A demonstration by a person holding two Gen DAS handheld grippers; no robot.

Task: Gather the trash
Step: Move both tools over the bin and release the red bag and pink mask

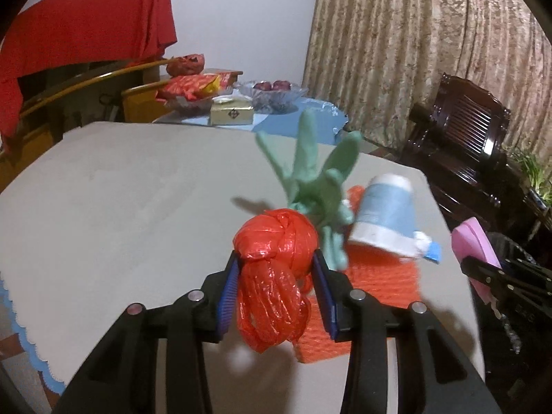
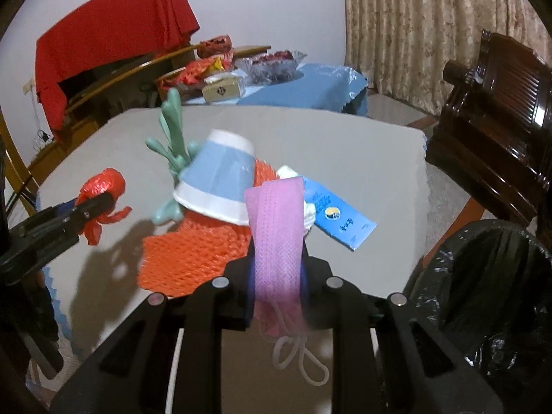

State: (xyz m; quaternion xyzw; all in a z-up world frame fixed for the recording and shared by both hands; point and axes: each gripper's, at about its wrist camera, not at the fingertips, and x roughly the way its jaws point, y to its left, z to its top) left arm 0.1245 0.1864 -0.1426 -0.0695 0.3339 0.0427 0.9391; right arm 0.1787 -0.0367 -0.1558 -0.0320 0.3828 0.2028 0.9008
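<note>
My left gripper [image 1: 276, 258] is shut on a knotted red plastic bag [image 1: 276, 238], held above the grey table [image 1: 120, 189]; the same gripper [image 2: 103, 203] and red bag [image 2: 103, 181] show at the left of the right wrist view. My right gripper [image 2: 277, 265] is shut on a folded pink face mask [image 2: 277, 220], whose white ear loops [image 2: 296, 358] dangle below. On the table lie a green rubber glove [image 1: 310, 172], a tipped blue-and-white paper cup [image 2: 220, 179], an orange foam net [image 2: 193, 252] and a blue packet [image 2: 339, 217].
A bin lined with a black bag [image 2: 490, 293] stands at the table's right edge. A dark wooden chair [image 2: 500, 110] is behind it. A second table [image 2: 310, 86] with a blue cloth carries a box, snack packs and glass bowls. Curtains hang at the back right.
</note>
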